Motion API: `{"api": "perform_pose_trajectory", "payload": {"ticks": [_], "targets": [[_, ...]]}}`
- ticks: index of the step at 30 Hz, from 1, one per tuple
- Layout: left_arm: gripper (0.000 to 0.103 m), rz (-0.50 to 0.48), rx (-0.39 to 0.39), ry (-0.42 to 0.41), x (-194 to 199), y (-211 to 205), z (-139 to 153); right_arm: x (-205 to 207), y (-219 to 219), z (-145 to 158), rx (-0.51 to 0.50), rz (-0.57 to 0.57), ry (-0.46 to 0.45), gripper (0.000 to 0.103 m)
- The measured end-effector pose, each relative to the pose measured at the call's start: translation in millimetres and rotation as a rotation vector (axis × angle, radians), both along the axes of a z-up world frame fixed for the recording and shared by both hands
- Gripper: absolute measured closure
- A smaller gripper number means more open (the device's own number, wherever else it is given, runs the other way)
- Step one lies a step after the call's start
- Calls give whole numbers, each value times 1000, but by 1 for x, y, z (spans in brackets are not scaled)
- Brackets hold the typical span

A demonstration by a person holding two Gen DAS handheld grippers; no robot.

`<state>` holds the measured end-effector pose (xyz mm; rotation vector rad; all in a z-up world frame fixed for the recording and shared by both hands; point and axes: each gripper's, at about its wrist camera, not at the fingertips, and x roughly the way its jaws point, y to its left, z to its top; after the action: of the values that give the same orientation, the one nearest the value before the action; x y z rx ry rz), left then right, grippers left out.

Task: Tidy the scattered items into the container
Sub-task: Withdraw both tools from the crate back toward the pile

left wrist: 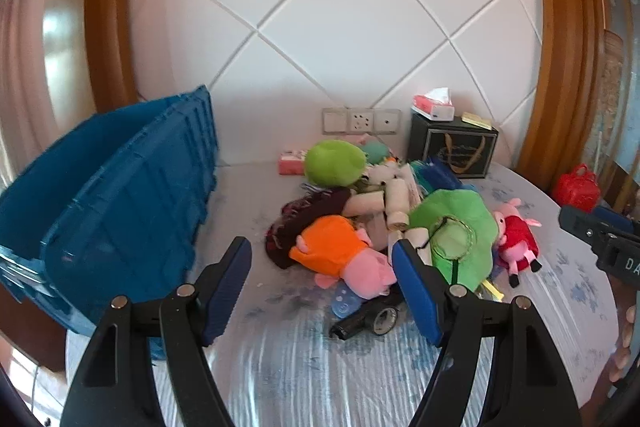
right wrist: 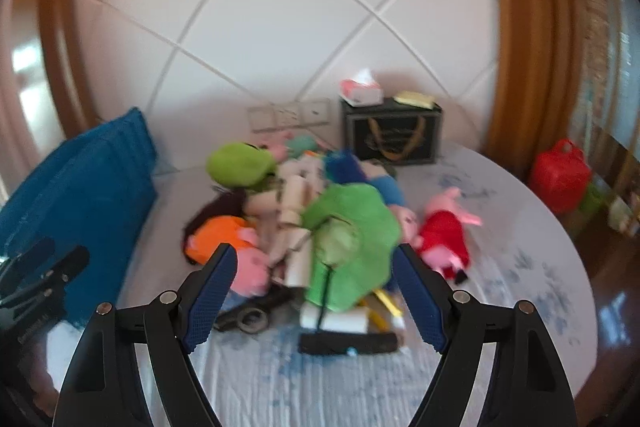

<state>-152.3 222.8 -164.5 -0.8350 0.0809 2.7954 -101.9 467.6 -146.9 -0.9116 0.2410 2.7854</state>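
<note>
Two claws [left wrist: 322, 263] [right wrist: 313, 267] agape (empty), toy pile [left wrist: 384, 219]

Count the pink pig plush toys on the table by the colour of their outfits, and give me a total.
Orange outfit: 1, the orange pig
Red outfit: 1, the red pig
Blue outfit: 1, the blue pig, partly buried in the pile
Total: 3

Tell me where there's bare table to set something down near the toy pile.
Bare cloth lies between the blue crate and the orange-dressed pig plush, in the near strip before the left gripper, and right of the red-dressed pig plush. The centre is crowded around the green hat.
</note>
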Motion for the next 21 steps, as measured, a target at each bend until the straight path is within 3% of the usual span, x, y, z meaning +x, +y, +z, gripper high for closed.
{"api": "perform_pose_trajectory", "payload": {"ticks": [5,9,16,21], "targets": [[31,5,-10,-79,-22,3,-40,9,21,-30,6,-72,-72,23],[31,-1,-62,-157,-35,11,-80,6,44,-66,-34,-105,-150,23],[31,1,-69,-293,-54,31,-143,-20,70,-134,-83,-51,-302,23],[31,-20,-95,-323,-73,59,-173,-34,78,-167,-115,-25,-362,23]]}}
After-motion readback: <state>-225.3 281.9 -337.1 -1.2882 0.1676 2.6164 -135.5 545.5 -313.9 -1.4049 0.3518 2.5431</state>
